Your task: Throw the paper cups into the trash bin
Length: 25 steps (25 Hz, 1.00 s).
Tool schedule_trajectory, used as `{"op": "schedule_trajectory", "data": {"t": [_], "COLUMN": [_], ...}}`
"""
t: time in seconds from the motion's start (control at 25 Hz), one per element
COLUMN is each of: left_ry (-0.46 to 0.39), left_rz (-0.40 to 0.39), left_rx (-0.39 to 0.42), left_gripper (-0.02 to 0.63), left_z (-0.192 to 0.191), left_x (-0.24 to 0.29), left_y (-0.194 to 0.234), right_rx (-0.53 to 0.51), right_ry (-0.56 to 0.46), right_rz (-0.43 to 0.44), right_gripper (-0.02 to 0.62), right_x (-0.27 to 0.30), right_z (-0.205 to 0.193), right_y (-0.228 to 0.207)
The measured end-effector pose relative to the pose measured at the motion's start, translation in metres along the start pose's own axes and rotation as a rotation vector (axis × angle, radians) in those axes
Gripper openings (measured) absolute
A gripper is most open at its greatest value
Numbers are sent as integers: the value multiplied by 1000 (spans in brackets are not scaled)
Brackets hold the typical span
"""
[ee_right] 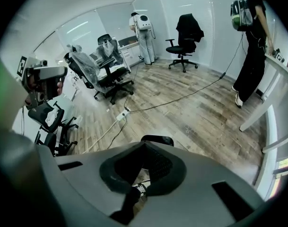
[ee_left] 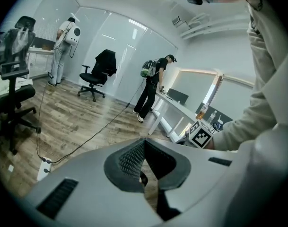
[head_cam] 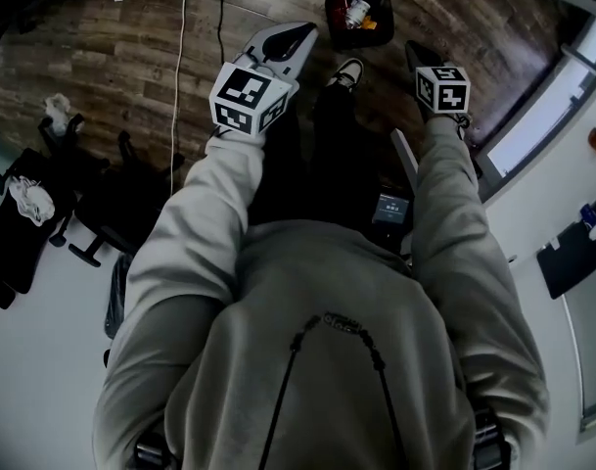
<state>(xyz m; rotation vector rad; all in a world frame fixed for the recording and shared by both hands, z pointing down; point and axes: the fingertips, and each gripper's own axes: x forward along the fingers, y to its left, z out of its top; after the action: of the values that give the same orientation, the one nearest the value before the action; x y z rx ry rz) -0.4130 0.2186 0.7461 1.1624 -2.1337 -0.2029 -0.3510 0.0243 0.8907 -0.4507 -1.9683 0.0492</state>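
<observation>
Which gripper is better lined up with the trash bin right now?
Right, probably: the right gripper points at the trash bin, seen just beyond its shut, empty jaws. The left gripper, also shut, faces floor.

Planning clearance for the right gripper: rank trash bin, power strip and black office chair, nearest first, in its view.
1. trash bin, just beyond the right gripper, on the floor.
2. power strip, mid-floor, left.
3. black office chair, far back at the glass wall.

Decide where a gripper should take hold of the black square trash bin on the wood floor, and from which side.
Probably best by its thin rim wall, from above: the black square trash bin stands upright with its top open, and the crumpled rubbish inside leaves the rim free.
</observation>
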Motion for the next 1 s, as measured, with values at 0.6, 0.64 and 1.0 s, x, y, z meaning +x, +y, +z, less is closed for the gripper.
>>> {"op": "schedule_trajectory", "data": {"t": [0.6,0.64,1.0], "left_ry": [-119,-132,-291], "left_rz": [7,10,-40], "left_rx": [182,188,328], "left_gripper": [3,3,3], "left_z": [132,140,255], "left_x": [-59,-65,-83], "left_y": [-47,-53,-116], "right_rx": [-100,-103,-231], "right_ry": [-256,-282,-590], "right_rz": [-64,-70,-151], "right_gripper": [18,18,18], "right_x": [-169,-183,-331], "right_z": [116,123,228], "right_y": [5,7,21]}}
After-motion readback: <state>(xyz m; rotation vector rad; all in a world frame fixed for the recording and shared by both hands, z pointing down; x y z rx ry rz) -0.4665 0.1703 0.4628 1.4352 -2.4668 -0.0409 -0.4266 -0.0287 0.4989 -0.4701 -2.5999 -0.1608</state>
